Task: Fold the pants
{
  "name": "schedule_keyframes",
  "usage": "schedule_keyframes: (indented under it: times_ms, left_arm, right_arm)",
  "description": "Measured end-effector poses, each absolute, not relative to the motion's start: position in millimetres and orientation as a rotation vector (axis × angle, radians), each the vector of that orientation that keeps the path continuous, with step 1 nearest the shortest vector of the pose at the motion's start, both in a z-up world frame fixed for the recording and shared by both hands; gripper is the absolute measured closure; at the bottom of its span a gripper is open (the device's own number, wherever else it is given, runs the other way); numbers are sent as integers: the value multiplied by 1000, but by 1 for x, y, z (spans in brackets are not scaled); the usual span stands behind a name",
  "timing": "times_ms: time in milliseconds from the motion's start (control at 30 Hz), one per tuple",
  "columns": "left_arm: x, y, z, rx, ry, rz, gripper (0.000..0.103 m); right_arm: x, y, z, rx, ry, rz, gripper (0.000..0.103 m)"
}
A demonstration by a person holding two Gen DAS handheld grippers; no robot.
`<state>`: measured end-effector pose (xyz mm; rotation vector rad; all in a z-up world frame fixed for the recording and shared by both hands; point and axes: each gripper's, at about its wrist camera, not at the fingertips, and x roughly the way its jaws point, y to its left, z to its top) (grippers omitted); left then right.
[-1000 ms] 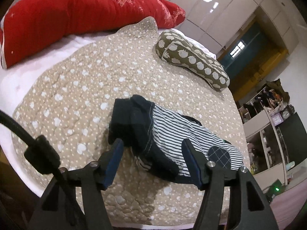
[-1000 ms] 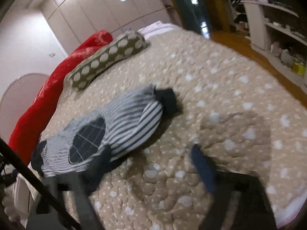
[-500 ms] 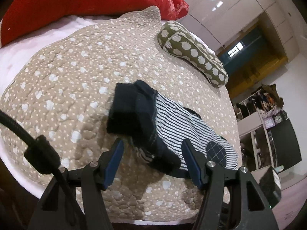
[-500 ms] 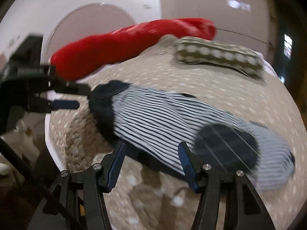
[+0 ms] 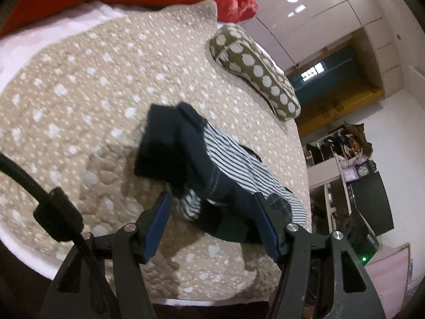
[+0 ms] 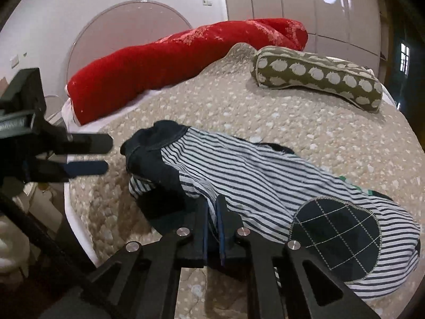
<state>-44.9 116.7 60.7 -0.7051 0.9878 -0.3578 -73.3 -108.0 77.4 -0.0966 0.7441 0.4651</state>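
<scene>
Now we see the striped pants (image 6: 255, 178) lying stretched across the tan dotted quilt (image 6: 305, 130) near its front edge, dark cuffs (image 6: 148, 146) bunched at one end and a dark grid-stitched patch (image 6: 337, 234) on the other. Our right gripper (image 6: 212, 218) has just been closing and its two blue-lined jaws now stand almost together, pinching a fold of the striped cloth along the near edge of the pants, just beside the dark cuff fabric. Our left gripper (image 5: 215, 223) is parted to a middling width at the cuff end; from its own camera the dark, bunched cloth lies between and just beyond its fingers, but we cannot tell that either pad presses on it. From the right wrist view that same left gripper (image 6: 103, 155) sits just off the cuffs, its fingers pointing at them with a small gap. Behind the pants a long red pillow (image 6: 186, 61) lies along the far edge of the bed, and an olive bolster (image 6: 318, 77) with pale spots rests on the quilt, well apart from the pants
</scene>
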Motion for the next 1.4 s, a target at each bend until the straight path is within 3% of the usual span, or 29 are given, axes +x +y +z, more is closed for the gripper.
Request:
schedule_keyframes:
  times_ms: [533,633,733,767,900,933,1067,1167,1400]
  left_arm:
    - [-1,78,25,-841,1134,-485,43]
    - [2,73,21,-837,1155,-499,82]
    - [-1,69,27,-774,1143,-457,85]
    - [-3,68,29,-751,1136,-442,86]
    - [-9,67,41,-683,1096,-395,86]
    - [-10,67,44,-669,1085,-390,86]
    - [-14,65,56,-623,1050,-376,86]
    - [-15,68,63,-611,1031,-373,86]
    - [-16,69,66,-604,1016,-367,86]
  right_arm:
    - [-83,-102,83,-89,713,460,97]
    - [-86,-99,82,-91,717,469,97]
    - [-87,-98,76,-106,730,484,95]
    - [-88,-98,73,-109,733,485,92]
    - [-92,-97,63,-156,732,465,50]
    - [-92,-97,61,-180,725,443,50]
    - [-89,-105,56,-251,717,341,50]
    - [-87,-124,55,-243,719,272,61]
    - [-89,-184,52,-190,739,151,66]
